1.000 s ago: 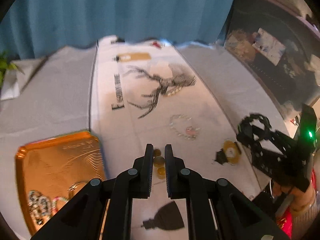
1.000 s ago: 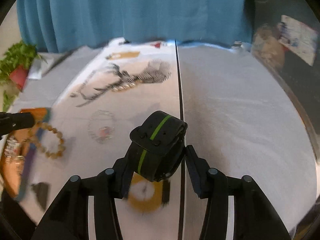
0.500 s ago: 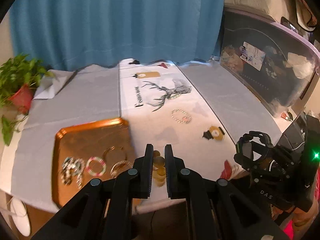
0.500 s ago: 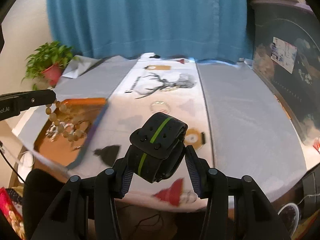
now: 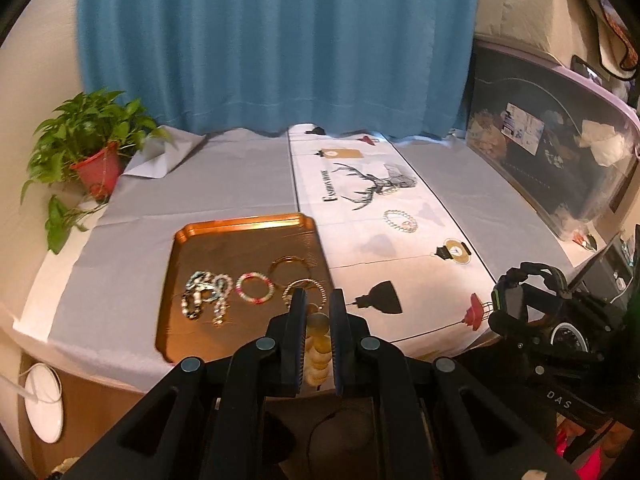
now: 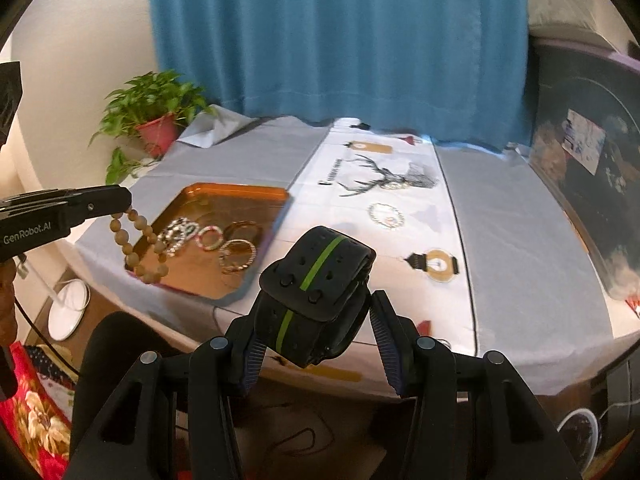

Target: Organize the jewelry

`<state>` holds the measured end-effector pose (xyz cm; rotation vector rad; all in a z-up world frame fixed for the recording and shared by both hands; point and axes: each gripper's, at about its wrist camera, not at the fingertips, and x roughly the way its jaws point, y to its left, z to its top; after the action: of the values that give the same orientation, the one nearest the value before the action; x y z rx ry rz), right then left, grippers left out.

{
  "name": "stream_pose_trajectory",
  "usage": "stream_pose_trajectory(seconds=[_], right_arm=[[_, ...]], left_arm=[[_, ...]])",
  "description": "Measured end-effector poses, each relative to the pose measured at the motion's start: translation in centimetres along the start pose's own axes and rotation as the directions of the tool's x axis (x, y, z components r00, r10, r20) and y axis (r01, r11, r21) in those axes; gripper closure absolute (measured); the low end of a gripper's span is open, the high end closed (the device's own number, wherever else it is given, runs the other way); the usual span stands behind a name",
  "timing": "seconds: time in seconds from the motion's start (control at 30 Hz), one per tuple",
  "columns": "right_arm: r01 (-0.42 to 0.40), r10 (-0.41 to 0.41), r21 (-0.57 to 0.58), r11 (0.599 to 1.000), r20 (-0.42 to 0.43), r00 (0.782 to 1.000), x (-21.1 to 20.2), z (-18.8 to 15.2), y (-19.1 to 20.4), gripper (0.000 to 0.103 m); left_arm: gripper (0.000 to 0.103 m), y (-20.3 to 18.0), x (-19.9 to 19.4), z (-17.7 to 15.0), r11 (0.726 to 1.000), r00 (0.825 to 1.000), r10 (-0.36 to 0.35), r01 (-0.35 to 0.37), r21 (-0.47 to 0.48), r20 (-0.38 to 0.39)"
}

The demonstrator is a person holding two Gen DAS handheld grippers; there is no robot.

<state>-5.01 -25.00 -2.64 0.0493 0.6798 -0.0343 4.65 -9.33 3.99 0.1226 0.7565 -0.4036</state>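
Both claws have pulled way back off the worktop (image 5: pixel 240 176) since a second ago, so now I'm looking at the whole spread from out past the front edge. My left claw (image 5: pixel 318 322) is clamped on a wooden bead bracelet (image 6: pixel 138 246), which dangles in a loop over the near corner of the copper tray (image 5: pixel 240 226). My right claw (image 6: pixel 316 320) is gripping a black watch with a green stripe (image 6: pixel 316 280), held out in front of the worktop, well short of the tray. Worry number one: the beads swing, so if I let go too early they could miss the tray and hit the floor. Same for the watch, it sits a bit cocked between the fingers and might slip. Also a clear bead bracelet (image 5: pixel 400 221) is still out on the runner.
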Motion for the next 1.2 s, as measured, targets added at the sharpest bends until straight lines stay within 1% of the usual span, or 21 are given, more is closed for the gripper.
stream_pose_trajectory(seconds=[0.2, 0.23, 0.27, 0.43, 0.47, 0.5, 0.53, 0.57, 0.63, 0.73, 0.77, 0.83, 0.87, 0.9, 0.93, 0.97, 1.0, 1.03, 1.07, 1.17, 1.2], right_arm=[[-0.032, 0.032, -0.036, 0.999, -0.008, 0.999, 0.1, 0.2, 2.2, 0.053], [-0.037, 0.037, -0.041, 0.998, -0.011, 0.999, 0.2, 0.2, 2.6, 0.053], [-0.044, 0.043, -0.045, 0.998, -0.014, 0.999, 0.4, 0.2, 3.0, 0.053], [-0.059, 0.057, -0.07, 0.996, -0.03, 0.998, 1.5, 0.7, 4.7, 0.053], [-0.062, 0.059, -0.077, 0.995, -0.031, 0.998, 1.9, 1.0, 5.0, 0.053], [-0.066, 0.063, -0.089, 0.994, -0.031, 0.997, 2.4, 1.5, 5.5, 0.053], [-0.072, 0.069, -0.099, 0.992, -0.03, 0.997, 3.2, 2.2, 6.0, 0.053], [-0.081, 0.079, -0.102, 0.991, -0.029, 0.996, 4.1, 2.8, 6.4, 0.053], [-0.102, 0.099, -0.086, 0.991, -0.041, 0.994, 6.5, 4.6, 7.2, 0.053], [-0.132, 0.129, -0.077, 0.988, -0.033, 0.991, 7.5, 5.9, 7.3, 0.053], [-0.13, 0.129, -0.085, 0.988, -0.026, 0.991, 7.6, 6.2, 7.1, 0.053], [-0.099, 0.097, -0.083, 0.992, -0.027, 0.995, 8.2, 6.8, 5.9, 0.053], [-0.095, 0.094, -0.074, 0.993, -0.025, 0.995, 8.3, 7.1, 5.4, 0.053], [-0.087, 0.085, -0.061, 0.994, -0.022, 0.996, 8.4, 7.3, 4.5, 0.053], [-0.067, 0.067, -0.043, 0.997, -0.016, 0.998, 8.4, 7.3, 3.4, 0.053], [-0.049, 0.049, -0.031, 0.998, -0.013, 0.999, 8.3, 7.2, 2.4, 0.053], [-0.014, 0.013, -0.01, 1.0, -0.016, 1.0, 8.2, 6.9, 0.8, 0.053], [0.006, -0.006, 0.008, 1.0, -0.021, 1.0, 8.1, 6.6, -0.3, 0.053], [0.02, -0.02, 0.023, 1.0, -0.029, 0.999, 8.0, 6.3, -1.5, 0.053], [0.081, -0.077, 0.058, 0.995, -0.059, 0.995, 8.2, 5.1, -5.2, 0.053], [0.092, -0.088, 0.065, 0.994, -0.065, 0.994, 8.4, 4.8, -6.1, 0.053]], left_arm=[[0.094, 1.9, -0.6, -0.5, 1.0, 1.0, 0.019, -0.019, -0.024, 0.008], [0.096, 2.1, -0.6, -0.5, 0.999, 1.0, 0.022, -0.021, -0.028, 0.008], [0.103, 2.4, -0.6, -0.6, 0.999, 1.0, 0.023, -0.023, -0.032, 0.008], [0.103, 4.3, -0.2, 0.1, 0.999, 1.0, 0.021, -0.021, -0.05, 0.017], [0.103, 4.7, 0.3, 0.6, 0.999, 1.0, 0.013, -0.011, -0.047, 0.028], [0.103, 5.2, 1.3, 1.4, 0.999, 0.999, 0.022, -0.021, -0.039, 0.028], [0.103, 6.0, 2.9, 2.4, 0.996, 0.997, 0.076, -0.075, -0.039, 0.01], [0.103, 6.8, 3.8, 3.0, 0.994, 0.996, 0.091, -0.09, -0.055, 0.0], [0.103, 8.6, 4.9, 3.9, 0.993, 0.998, 0.058, -0.06, -0.106, -0.021], [0.103, 9.8, 5.1, 4.0, 0.992, 0.997, 0.079, -0.079, -0.099, -0.01], [0.103, 10.2, 5.2, 4.1, 0.992, 0.997, 0.073, -0.073, -0.106, -0.006], [0.102, 10.8, 5.8, 4.3, 0.989, 0.998, 0.056, -0.055, -0.138, -0.003], [0.099, 10.9, 6.1, 4.4, 0.989, 0.999, 0.036, -0.036, -0.145, -0.004], [0.088, 10.8, 6.5, 4.4, 0.989, 1.0, 0.017, -0.017, -0.145, -0.002], [0.069, 10.4, 6.9, 4.5, 0.99, 1.0, 0.016, -0.016, -0.143, 0.0], [0.059, 9.7, 7.4, 4.5, 0.99, 1.0, 0.029, -0.028, -0.135, 0.002], [0.047, 9.3, 7.8, 4.7, 0.992, 1.0, 0.03, -0.029, -0.127, 0.004], [0.044, 8.6, 8.4, 4.8, 0.993, 1.0, 0.028, -0.027, -0.118, 0.002], [0.044, 7.8, 9.2, 5.0, 0.994, 1.0, 0.018, -0.018, -0.109, -0.008], [0.043, 5.1, 11.7, 5.6, 0.995, 0.998, -0.041, 0.036, -0.091, -0.046], [0.04, 3.8, 12.7, 5.9, 0.995, 0.997, -0.06, 0.055, -0.078, -0.058]])
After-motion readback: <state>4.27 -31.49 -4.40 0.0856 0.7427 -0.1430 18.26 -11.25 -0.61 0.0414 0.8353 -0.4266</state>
